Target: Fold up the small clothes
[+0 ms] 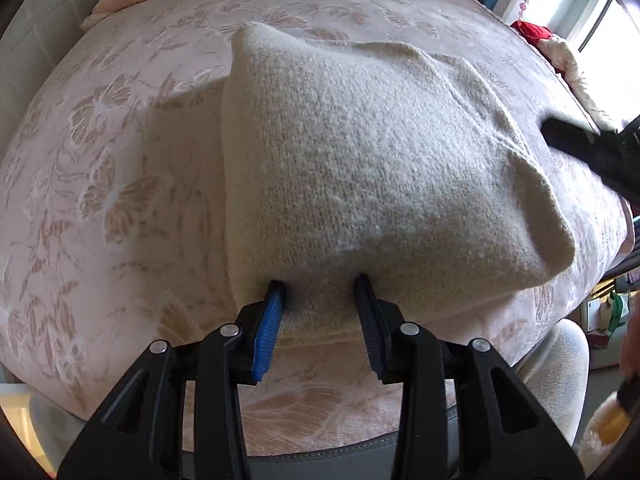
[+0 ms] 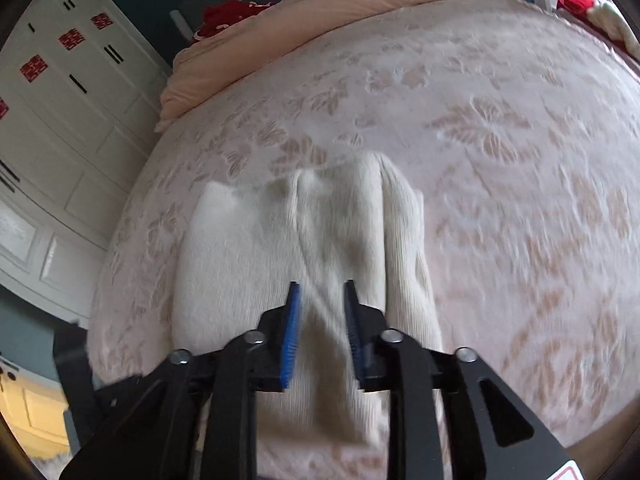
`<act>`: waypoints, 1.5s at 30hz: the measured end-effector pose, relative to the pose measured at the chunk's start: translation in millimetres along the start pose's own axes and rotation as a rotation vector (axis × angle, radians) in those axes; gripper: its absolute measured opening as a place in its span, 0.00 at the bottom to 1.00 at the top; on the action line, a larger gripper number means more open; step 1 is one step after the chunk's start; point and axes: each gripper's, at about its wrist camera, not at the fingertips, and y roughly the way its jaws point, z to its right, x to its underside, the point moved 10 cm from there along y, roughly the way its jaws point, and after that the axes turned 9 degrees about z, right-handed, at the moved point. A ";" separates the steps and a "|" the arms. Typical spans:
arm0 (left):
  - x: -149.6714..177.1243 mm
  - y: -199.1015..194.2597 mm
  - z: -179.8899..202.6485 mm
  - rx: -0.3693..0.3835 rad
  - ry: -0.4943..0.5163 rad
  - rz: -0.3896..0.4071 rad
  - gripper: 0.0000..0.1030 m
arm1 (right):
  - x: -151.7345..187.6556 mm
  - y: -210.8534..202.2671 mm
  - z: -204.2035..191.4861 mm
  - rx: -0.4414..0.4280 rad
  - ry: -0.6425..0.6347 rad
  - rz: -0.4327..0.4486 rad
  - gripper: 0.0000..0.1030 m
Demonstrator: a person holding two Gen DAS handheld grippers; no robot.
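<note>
A cream knitted garment (image 1: 360, 168) lies folded on the pink flowered bed cover (image 1: 100, 160). My left gripper (image 1: 320, 280) is open, its fingertips tucked under the garment's near edge, one on each side of a fold of knit. In the right wrist view the same garment (image 2: 280, 240) lies flat with ridges near its far end. My right gripper (image 2: 322, 284) is open and hovers over the garment's near part, holding nothing. The right gripper's black body (image 1: 592, 148) shows at the right edge of the left wrist view.
A peach duvet (image 2: 320, 8) is bunched at the bed's head. White cupboards (image 2: 60, 120) stand to the left of the bed. Red and cream textiles (image 1: 552, 44) lie at the bed's far right. A white stool (image 1: 560, 368) stands by the bed's near corner.
</note>
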 end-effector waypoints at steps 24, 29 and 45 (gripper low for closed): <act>3.2 5.7 3.2 -0.022 0.063 -0.033 0.42 | 25.8 -8.0 -14.5 0.025 -0.077 -0.018 0.17; 5.1 6.5 3.4 -0.028 0.062 -0.034 0.43 | 67.5 28.4 11.1 0.070 -0.056 -0.126 0.06; 21.4 -23.4 -25.1 0.129 -0.181 -0.032 0.49 | 45.5 -32.5 5.9 0.075 -0.066 -0.011 0.51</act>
